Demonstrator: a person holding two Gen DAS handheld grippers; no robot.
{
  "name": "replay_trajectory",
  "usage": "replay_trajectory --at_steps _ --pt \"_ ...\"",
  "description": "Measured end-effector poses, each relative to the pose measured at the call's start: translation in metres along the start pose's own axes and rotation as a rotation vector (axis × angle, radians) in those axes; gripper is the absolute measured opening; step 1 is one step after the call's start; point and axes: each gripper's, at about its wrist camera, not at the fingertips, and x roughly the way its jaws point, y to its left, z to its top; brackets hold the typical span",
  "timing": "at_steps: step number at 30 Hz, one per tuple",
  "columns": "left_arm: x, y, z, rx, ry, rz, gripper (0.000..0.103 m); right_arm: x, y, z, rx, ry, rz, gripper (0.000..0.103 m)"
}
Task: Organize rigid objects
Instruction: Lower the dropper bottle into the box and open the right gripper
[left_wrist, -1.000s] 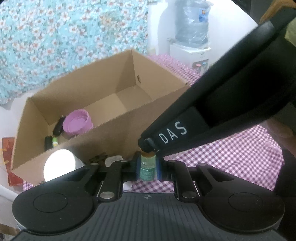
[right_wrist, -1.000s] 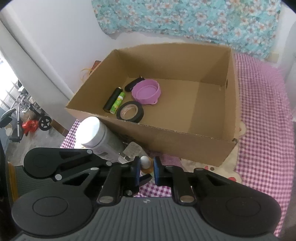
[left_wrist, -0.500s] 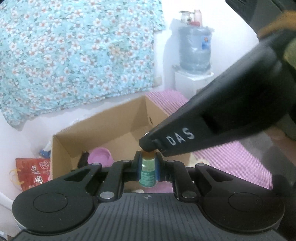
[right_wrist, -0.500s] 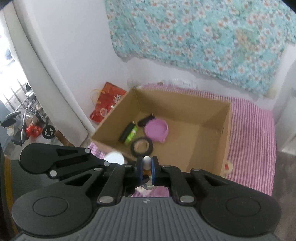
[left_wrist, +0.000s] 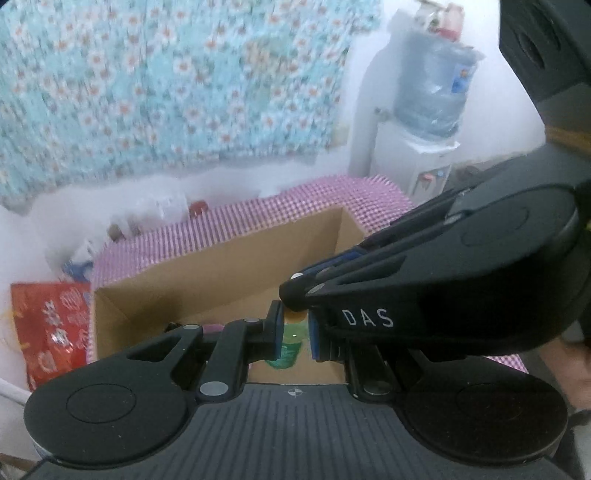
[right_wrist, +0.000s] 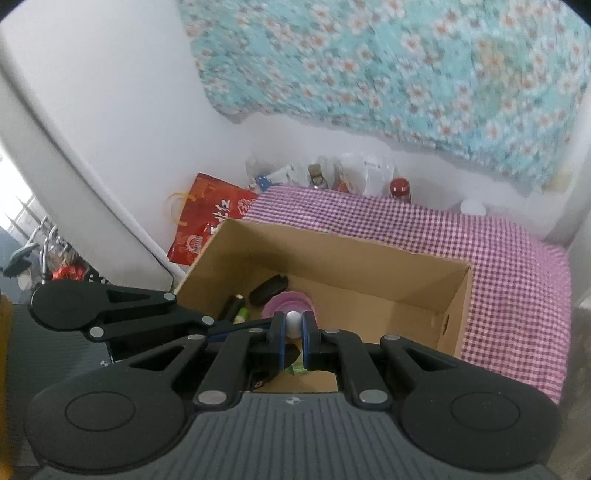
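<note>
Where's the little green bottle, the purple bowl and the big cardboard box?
green bottle (left_wrist: 290, 352), left wrist view, its lower body.
purple bowl (right_wrist: 275, 307), right wrist view, its rim.
cardboard box (right_wrist: 369, 258), right wrist view, far inner wall.

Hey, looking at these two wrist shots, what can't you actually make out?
- Green bottle, left wrist view: label blurred, cap hidden by the right tool.
- White-tipped object, right wrist view: body hidden between the tool's fingers.
- Cardboard box: near floor hidden by both tools.

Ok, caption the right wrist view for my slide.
Right gripper shut on a small white-capped bottle above the open cardboard box.
</note>
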Motion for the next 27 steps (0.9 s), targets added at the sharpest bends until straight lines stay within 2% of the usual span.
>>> replay_trajectory --at_steps 10,15,19,22,23,27 --pt "0.056 0.026 0.012 -0.073 0.159 0.019 0.016 0.071 -0.042 0.014 0.039 0.068 -0.030 0.010" --pt "0.066 0.031 0.011 -0.083 0.193 0.026 0.018 0.100 -0.050 0.012 0.058 0.101 -0.032 0.012" --pt "0.062 0.030 0.010 -0.076 0.193 0.023 0.021 0.099 -0.050 0.015 0.087 0.086 -0.015 0.013" --pt "0.049 0.026 0.008 -0.069 0.171 0.023 0.026 0.091 -0.051 0.016 0.111 0.080 -0.010 0.020" --pt "0.045 0.025 0.007 -0.067 0.159 0.023 0.029 0.085 -0.051 0.016 0.120 0.070 -0.010 0.023" --pt "0.015 0.018 0.001 -0.057 0.100 0.020 0.037 0.047 -0.050 0.012 0.168 0.006 0.019 0.024"
